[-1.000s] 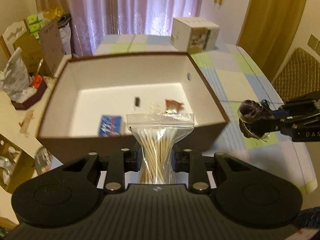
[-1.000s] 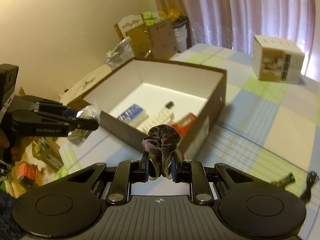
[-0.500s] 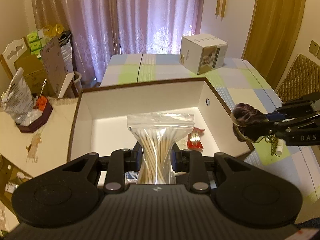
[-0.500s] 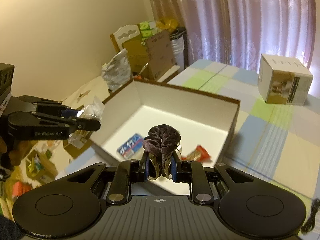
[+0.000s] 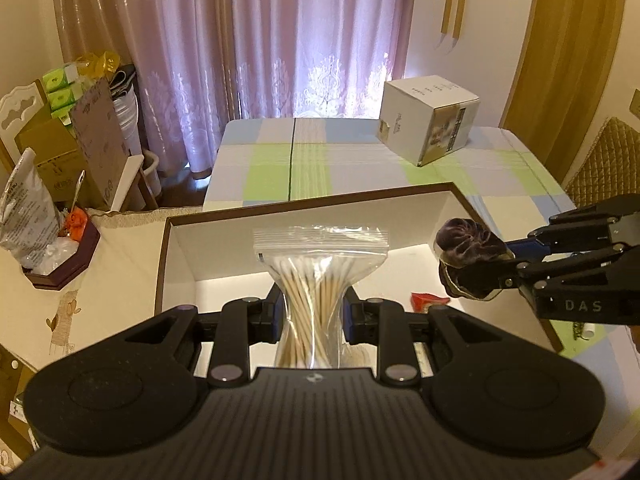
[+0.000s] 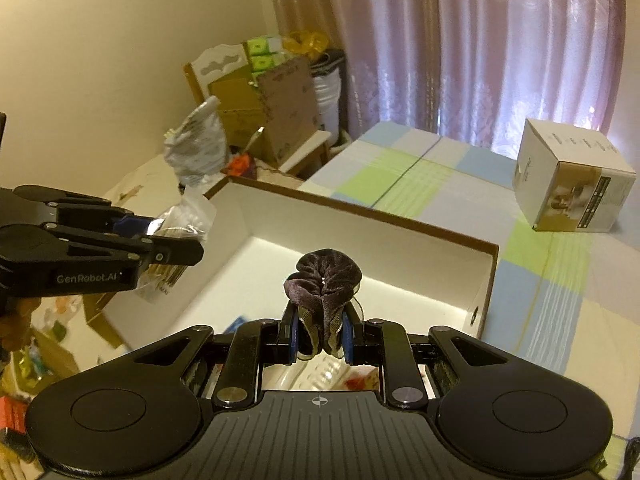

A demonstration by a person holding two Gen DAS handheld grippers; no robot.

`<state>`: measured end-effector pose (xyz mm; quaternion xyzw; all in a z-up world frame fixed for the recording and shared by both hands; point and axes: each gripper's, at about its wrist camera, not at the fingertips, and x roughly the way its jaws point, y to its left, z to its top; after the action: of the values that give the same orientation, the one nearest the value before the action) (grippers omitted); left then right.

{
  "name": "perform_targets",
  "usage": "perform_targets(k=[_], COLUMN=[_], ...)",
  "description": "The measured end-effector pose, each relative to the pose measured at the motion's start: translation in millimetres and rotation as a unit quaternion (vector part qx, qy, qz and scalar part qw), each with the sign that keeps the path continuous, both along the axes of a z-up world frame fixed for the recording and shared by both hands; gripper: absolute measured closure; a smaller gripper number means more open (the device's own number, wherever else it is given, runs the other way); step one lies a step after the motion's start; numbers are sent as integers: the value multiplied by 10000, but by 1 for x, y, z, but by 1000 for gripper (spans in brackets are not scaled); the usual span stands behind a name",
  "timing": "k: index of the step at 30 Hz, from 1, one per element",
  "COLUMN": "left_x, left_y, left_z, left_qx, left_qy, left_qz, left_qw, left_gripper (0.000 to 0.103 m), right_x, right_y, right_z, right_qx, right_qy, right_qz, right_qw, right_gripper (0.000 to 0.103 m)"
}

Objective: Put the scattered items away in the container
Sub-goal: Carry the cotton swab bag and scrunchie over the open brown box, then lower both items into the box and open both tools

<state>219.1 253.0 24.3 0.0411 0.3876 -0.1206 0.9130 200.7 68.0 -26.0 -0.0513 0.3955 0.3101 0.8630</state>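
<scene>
Both loads hang over the brown-rimmed box (image 5: 312,202), unreleased: left gripper (image 5: 313,316) pinching the cotton-swab bag (image 5: 316,280), right gripper (image 6: 320,338) clamping the velvet scrunchie (image 6: 326,280), a red packet (image 5: 428,301) already inside below.

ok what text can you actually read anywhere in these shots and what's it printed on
"DAS": on the side of the right gripper, letters cut off by the frame edge.
"GenRobot.AI": on the side of the left gripper.
White cardboard cube box on the checked tablecloth: printed lines and a label, too small to read.
Brown cardboard sheet beside the curtain: faint marks, too blurred to read.
</scene>
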Motion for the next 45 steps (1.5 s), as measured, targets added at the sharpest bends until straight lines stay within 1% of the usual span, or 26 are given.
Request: perform_targets(k=[5,10,16,19,25,31,36,37,38,39,40,41,42,44,45], left_x=[18,38,71,87,109,129,137,138,138,138,138,138,138,138,137], left_y=[0,-3,-7,-11,-16,-18,-21,-21,-20,-21,-20,-20,-18,-15,-13], left_z=[-7,-22,-49,-64,-93,-111,-119,-120,-122,-122,-123,-123,-123,-122,-121], left_qx=[37,72,67,122,171,180,218,216,228,250,278,334,365,339,330], left_qy=[56,223,580,761,1098,1333,1428,1444,1461,1464,1450,1431,1426,1434,1446], left_qz=[-95,-156,-142,-110,-63,16,40,66,75,92,121,164,169,200,201], left_qw=[9999,9996,9982,9970,9938,9909,9895,9893,9890,9889,9890,9890,9890,9889,9887], left_gripper=[81,81,81,81,81,80,79,78,73,64,61,58,54,51,50], right_x=[15,28,53,66,91,104,108,108,108,107,106,105,103,102,101], right_y=[8,18,30,36,39,42,43,43,43,43,42,42,42,41,41], right_z=[-9,-20,-44,-57,-78,-91,-97,-98,-98,-98,-97,-96,-95,-93,-92], right_qx=[-40,-163,-344,-512,-658,-775,-814,-810,-811,-814,-830,-836,-822,-797,-792], right_qy=[85,154,383,492,712,838,811,804,791,762,693,617,572,569,553], right_qz=[-131,-240,-399,-460,-624,-706,-727,-701,-693,-690,-699,-692,-666,-647,-651], right_qw=[9999,9995,9979,9964,9933,9910,9907,9910,9911,9914,9917,9922,9927,9931,9932], right_gripper=[85,85,85,85,85,85,85,83,75,67,51,45,43,35,33])
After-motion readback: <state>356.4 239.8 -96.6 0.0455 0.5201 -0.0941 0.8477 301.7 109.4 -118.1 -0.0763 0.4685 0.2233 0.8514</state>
